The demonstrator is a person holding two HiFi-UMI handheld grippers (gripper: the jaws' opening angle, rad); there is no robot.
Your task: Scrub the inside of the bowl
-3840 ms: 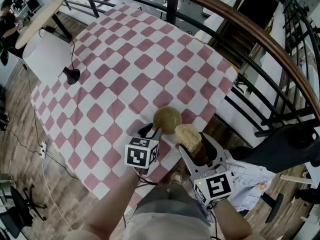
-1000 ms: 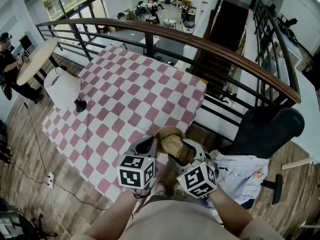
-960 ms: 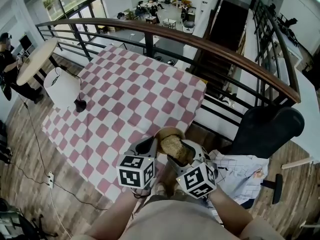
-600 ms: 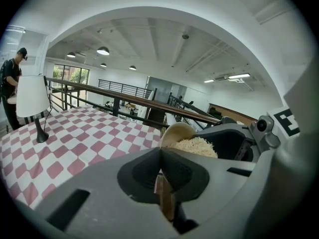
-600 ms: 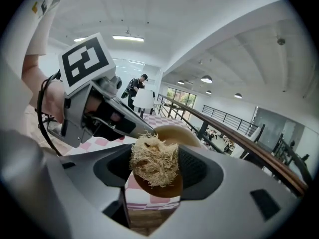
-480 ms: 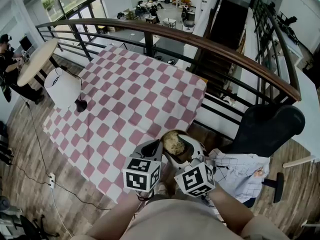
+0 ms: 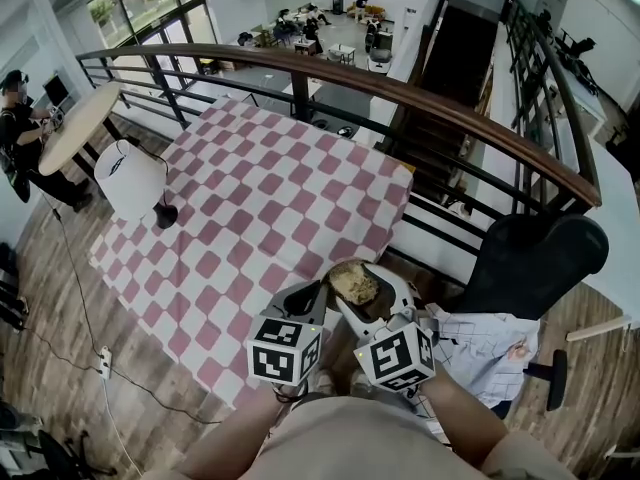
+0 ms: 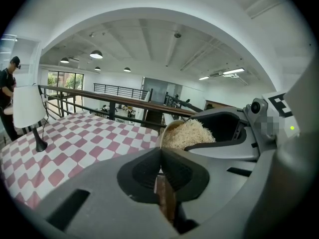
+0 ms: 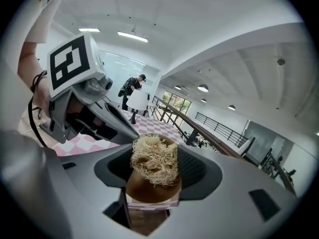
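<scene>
In the head view a brown bowl (image 7: 340, 268) is held up off the table, over its near edge. My left gripper (image 7: 318, 292) is shut on the bowl's rim; in the left gripper view the thin brown rim (image 8: 165, 199) runs between the closed jaws of that gripper (image 8: 162, 156). My right gripper (image 7: 360, 288) is shut on a pale loofah scrubber (image 7: 353, 282), which presses into the bowl. In the right gripper view the scrubber (image 9: 153, 159) fills the gap of the right gripper (image 9: 154, 164), with the bowl (image 9: 152, 192) under it.
The pink-and-white checkered table (image 7: 250, 198) lies ahead, with a white lamp (image 7: 135, 180) at its left edge. A wood-topped railing (image 7: 400, 86) runs behind it. To the right stand a black chair (image 7: 530, 258) and a white cloth (image 7: 490, 353). A round table (image 7: 78, 126) is far left.
Both grippers, with the bowl and scrubber, sit a little higher and nearer the camera than a second ago. The scrubber has shifted slightly inside the bowl.
</scene>
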